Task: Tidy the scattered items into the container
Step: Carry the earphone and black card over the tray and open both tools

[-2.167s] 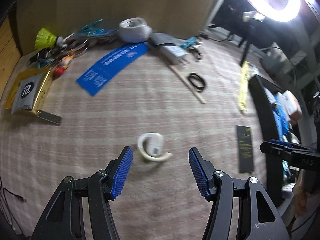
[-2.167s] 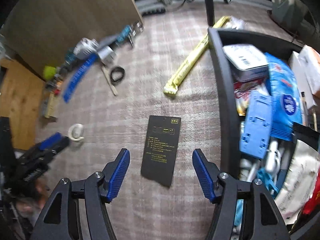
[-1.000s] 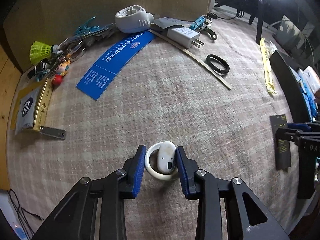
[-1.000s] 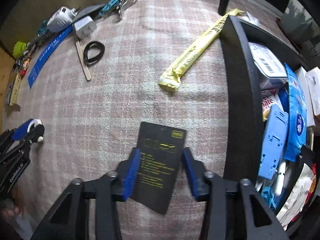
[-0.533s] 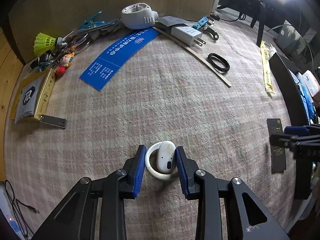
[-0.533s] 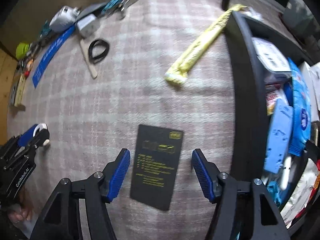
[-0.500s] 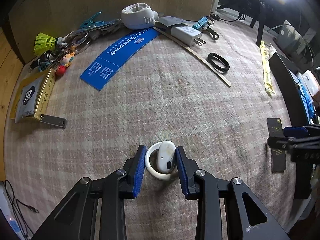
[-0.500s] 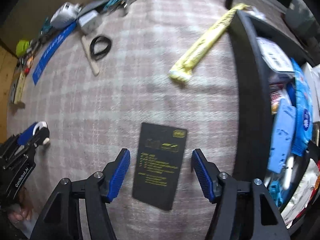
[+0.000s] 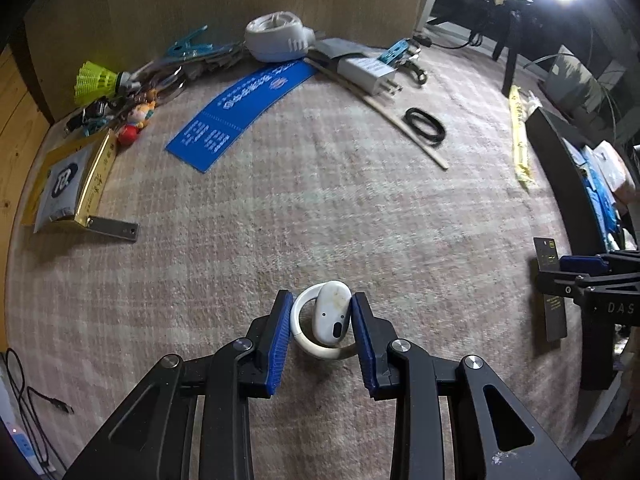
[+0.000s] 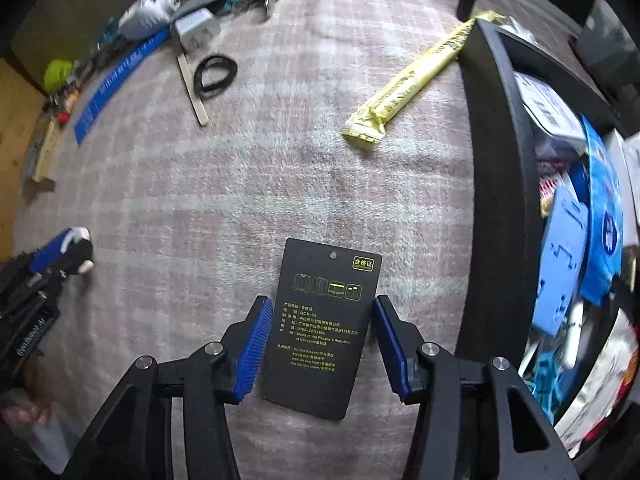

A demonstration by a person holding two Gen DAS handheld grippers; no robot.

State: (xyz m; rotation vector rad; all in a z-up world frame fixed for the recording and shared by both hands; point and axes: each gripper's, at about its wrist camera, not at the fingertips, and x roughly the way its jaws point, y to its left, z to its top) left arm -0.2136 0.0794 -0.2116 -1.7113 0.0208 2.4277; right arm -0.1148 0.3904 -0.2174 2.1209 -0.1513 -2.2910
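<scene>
Black card printed in yellow, a flat rectangular hang tag, lay on the carpet between the blue pads of the right gripper, its long axis running away from the camera and its punched hole at the far end. That gripper's jaws had just been closing, yet a gap remained on each side of the tag. The left gripper was clamped on a white open-ear earbud with a curved hook, the bud's rounded end pointing away, its hook looping to the left. Only the right wrist view looked into the black container, crowded with blue packets and white boxes; only the left wrist view showed a yellow shuttlecock and a bright lamp. Pale pink checked carpet covered the floor, with a tan panel behind.
</scene>
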